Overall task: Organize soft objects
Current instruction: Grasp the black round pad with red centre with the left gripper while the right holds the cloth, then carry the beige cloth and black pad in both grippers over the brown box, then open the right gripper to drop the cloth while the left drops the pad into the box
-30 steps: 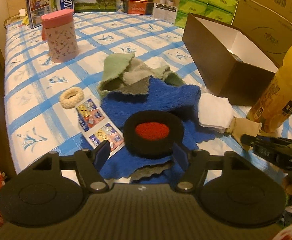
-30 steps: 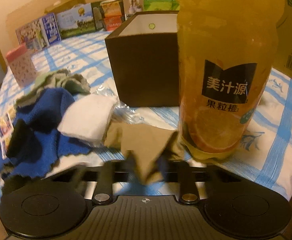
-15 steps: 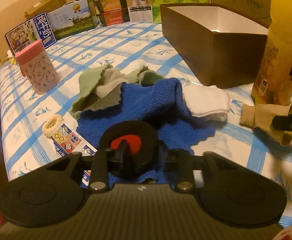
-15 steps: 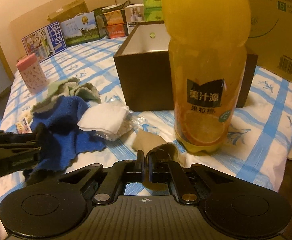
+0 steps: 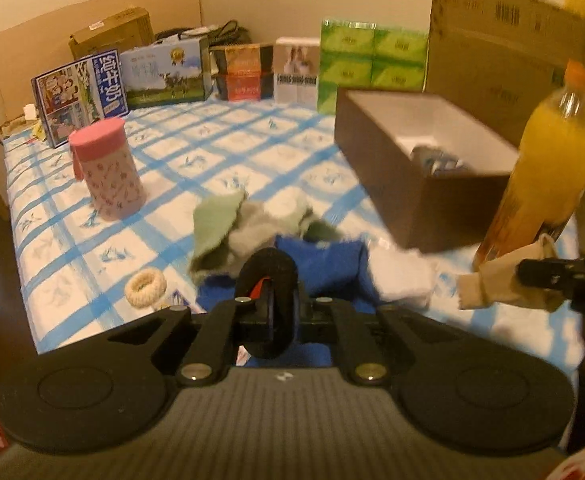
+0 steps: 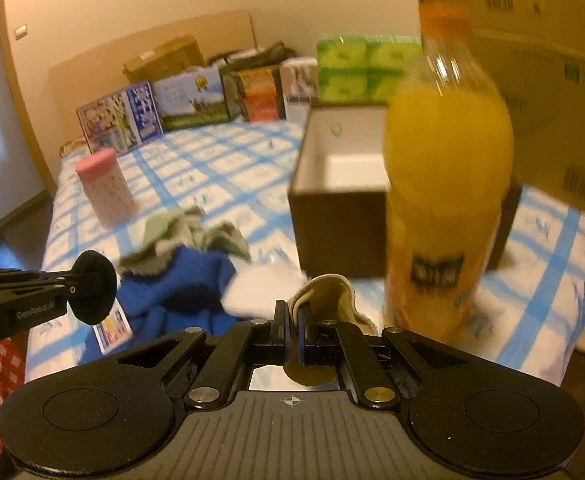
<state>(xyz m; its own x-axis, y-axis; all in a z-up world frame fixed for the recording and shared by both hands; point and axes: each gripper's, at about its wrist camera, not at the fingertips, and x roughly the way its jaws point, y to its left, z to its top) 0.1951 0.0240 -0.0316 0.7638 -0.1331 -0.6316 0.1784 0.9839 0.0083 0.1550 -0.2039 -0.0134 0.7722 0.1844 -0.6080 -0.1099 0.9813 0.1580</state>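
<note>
We hold our left gripper (image 5: 270, 312) angled down, its jaws closing on a black round pad (image 5: 267, 280) pinched upright between them. Our right gripper (image 6: 292, 322) also tilts down, jaws pressed tight on a tan cloth (image 6: 324, 292). The right one sits to the right of the left.

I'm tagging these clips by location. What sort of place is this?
Probably a bedroom: a bed with a blue-checked sheet and a headboard, with milk cartons and cardboard boxes stacked along the wall.
</note>
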